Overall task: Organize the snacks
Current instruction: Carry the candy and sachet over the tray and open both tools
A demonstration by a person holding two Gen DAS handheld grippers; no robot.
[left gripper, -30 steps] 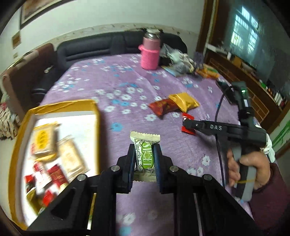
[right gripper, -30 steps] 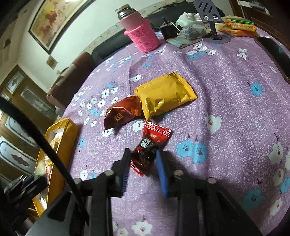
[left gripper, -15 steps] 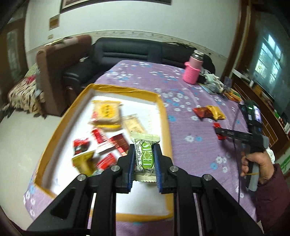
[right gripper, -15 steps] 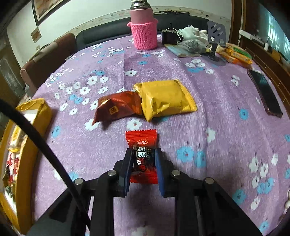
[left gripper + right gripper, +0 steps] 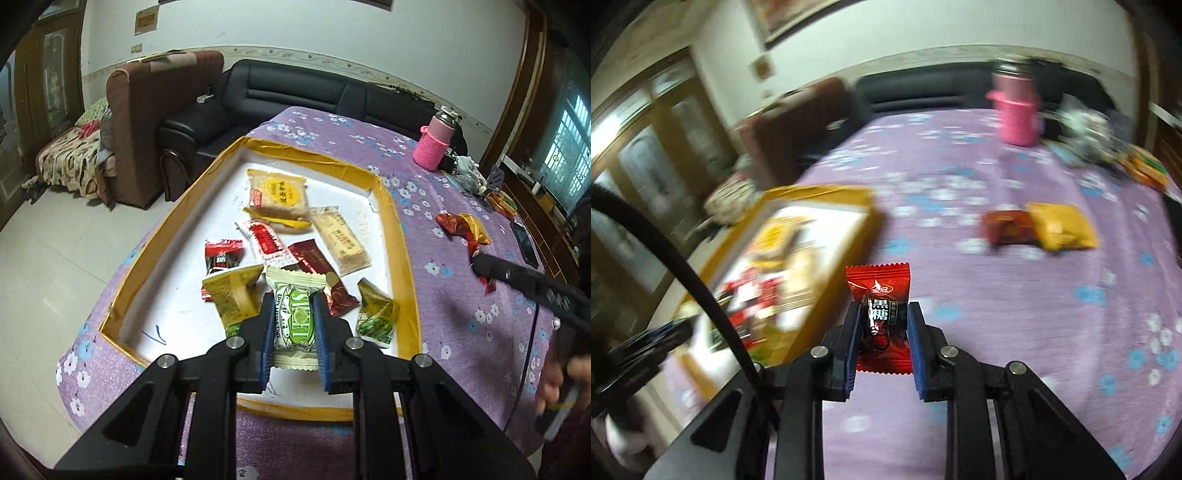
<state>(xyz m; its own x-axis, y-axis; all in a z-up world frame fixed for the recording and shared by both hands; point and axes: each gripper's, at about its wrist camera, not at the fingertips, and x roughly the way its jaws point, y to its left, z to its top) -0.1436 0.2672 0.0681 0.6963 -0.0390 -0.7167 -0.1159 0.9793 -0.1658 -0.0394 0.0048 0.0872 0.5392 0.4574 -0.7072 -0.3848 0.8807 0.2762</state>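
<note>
Left jaws gripping green candy (image 5: 295,321) over tray (image 5: 402,266), right jaws gripping red candy (image 5: 882,317), background blurred

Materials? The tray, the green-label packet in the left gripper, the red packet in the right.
Tray: looks like cardboard, rim wrapped in glossy yellow tape that wrinkles; white matte floor.
Green-label packet: likely plastic film, cream, crimped serrated ends.
Red packet: glossy film, possibly foil-lined; zigzag-cut top edge, printed.
</note>
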